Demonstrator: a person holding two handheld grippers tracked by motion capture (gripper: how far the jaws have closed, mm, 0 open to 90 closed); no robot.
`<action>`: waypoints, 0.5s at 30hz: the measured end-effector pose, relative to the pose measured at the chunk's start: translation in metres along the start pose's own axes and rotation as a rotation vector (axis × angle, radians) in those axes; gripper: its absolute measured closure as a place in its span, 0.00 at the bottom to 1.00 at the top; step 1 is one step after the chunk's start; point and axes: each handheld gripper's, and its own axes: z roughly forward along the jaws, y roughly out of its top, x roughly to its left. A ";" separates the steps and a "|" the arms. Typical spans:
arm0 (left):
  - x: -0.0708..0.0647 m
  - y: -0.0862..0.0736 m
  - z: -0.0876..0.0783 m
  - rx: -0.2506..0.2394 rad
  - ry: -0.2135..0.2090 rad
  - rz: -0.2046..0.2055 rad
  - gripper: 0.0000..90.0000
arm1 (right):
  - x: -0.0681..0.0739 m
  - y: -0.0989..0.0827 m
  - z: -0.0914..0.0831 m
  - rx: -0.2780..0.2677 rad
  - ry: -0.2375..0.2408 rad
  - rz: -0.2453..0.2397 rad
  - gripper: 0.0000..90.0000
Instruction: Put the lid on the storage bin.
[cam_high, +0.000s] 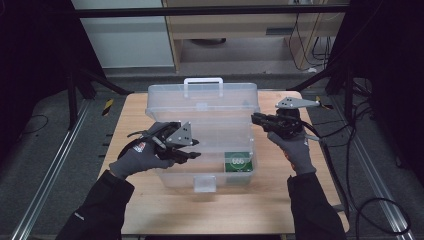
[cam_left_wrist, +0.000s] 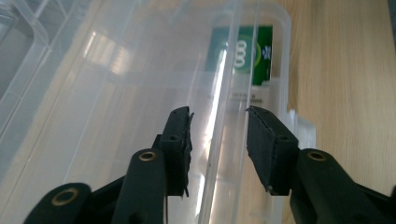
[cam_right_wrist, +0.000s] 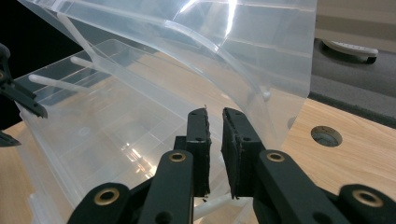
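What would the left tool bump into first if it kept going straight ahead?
Probably the clear plastic box: its near rim runs between the left tool's open jaws. Further along that line lies the green packet. Depth is hard to judge.

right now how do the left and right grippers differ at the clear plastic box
The left gripper has its jaws standing well apart astride the box's near wall; the right gripper shows only a narrow gap at the raised lid's edge. The left sits at the clear plastic box's left side, the right at its right. Both are black.

a light wooden table (cam_high: 150, 210) with rounded corners carries a clear plastic storage box (cam_high: 210, 130), lid raised, standing directly on its middle.
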 end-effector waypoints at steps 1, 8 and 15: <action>0.000 -0.001 0.000 -0.016 -0.008 -0.018 0.65 | 0.000 0.000 0.000 0.001 0.003 -0.001 0.88; -0.001 -0.009 0.003 -0.126 -0.012 -0.116 0.62 | 0.001 -0.001 0.000 0.000 0.007 -0.001 0.85; -0.007 -0.012 0.005 -0.221 -0.038 -0.157 0.57 | 0.002 -0.002 -0.001 -0.003 0.010 0.001 0.85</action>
